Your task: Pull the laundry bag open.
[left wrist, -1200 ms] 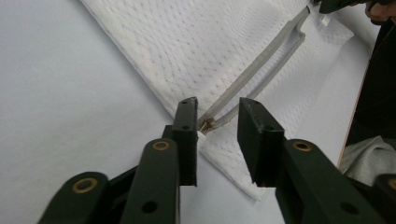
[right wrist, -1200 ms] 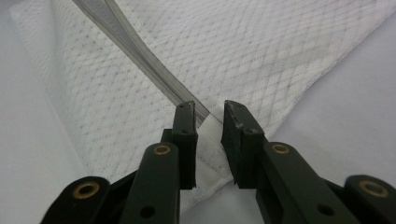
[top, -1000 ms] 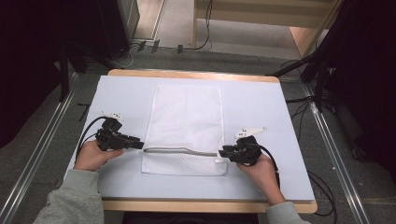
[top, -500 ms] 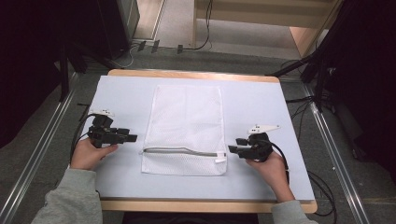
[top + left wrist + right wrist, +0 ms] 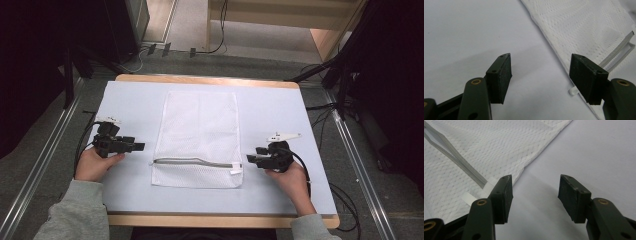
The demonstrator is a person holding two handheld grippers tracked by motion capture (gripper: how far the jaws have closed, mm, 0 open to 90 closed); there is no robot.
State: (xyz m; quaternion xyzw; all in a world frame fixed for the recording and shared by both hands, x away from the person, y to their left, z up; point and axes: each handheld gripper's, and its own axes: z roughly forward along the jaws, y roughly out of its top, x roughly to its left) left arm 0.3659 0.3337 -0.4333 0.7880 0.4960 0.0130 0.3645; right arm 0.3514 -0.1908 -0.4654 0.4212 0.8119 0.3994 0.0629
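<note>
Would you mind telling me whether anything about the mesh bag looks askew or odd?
Mostly tidy: the mesh bag lies flat and square on the table. Only its zipper has a slight wavy bump instead of running straight.

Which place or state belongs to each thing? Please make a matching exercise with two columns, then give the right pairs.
1. mesh bag
2. zipper
3. left gripper
4. right gripper

a. open, beside the bag's left edge
b. lies flat mid-table
c. open, by the zipper's pull end
d. runs across the bag near its front edge

Pairs: 1-b, 2-d, 3-a, 4-c
</note>
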